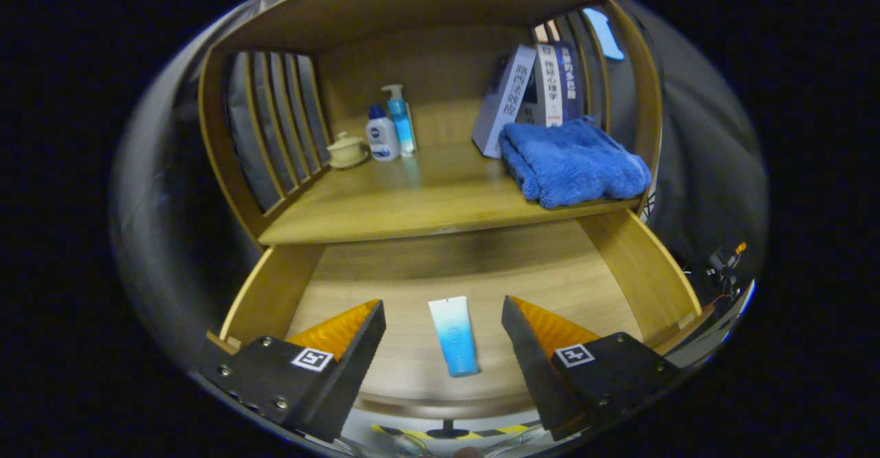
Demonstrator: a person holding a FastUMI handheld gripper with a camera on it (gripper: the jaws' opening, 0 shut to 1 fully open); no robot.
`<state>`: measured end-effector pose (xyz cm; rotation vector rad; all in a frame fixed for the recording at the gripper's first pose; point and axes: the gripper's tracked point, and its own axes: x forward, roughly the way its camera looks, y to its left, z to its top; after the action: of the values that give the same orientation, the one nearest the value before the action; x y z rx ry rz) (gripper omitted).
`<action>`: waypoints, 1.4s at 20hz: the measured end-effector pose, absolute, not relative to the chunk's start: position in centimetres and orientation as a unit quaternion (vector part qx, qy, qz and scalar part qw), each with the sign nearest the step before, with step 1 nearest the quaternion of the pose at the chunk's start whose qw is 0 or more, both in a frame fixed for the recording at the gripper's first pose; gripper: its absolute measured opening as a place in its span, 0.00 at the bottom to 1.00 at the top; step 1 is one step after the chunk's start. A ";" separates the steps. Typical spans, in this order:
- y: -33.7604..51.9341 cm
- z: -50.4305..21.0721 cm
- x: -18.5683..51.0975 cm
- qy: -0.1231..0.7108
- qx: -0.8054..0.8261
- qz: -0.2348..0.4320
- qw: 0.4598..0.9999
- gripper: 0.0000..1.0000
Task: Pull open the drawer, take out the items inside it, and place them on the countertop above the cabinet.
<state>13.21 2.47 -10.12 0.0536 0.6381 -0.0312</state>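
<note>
Between my spread fingers, on the floor of the pulled-out drawer (275, 293), lies a small squeeze tube (454, 335), flat and lengthwise, its cap end nearest me. The gripper (443, 324) stands wide open, touching nothing, with the tube in the gap. I judge the tube light and soft-walled, its smooth plastic likely slippery; I would pinch it across the middle of the body, where it should give a little without popping out. The drawer is pale wood with a matte grain. Above it, the countertop (412, 197) carries a folded blue towel (574, 162) at far right, leaning books (533, 90), two bottles (392, 131) and a lidded cup (346, 150) at far left.
</note>
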 end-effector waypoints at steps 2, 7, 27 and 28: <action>1.9 -11.6 14.3 0.348 0.005 -0.015 0.937 1.00; 2.4 -16.4 14.8 0.460 -0.009 0.000 0.888 1.00; 3.1 -15.4 15.8 0.425 0.068 0.038 0.902 0.43; 2.8 -14.9 16.1 0.404 0.079 0.038 0.910 0.43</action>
<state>16.14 2.76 -14.86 0.1629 0.8332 0.0790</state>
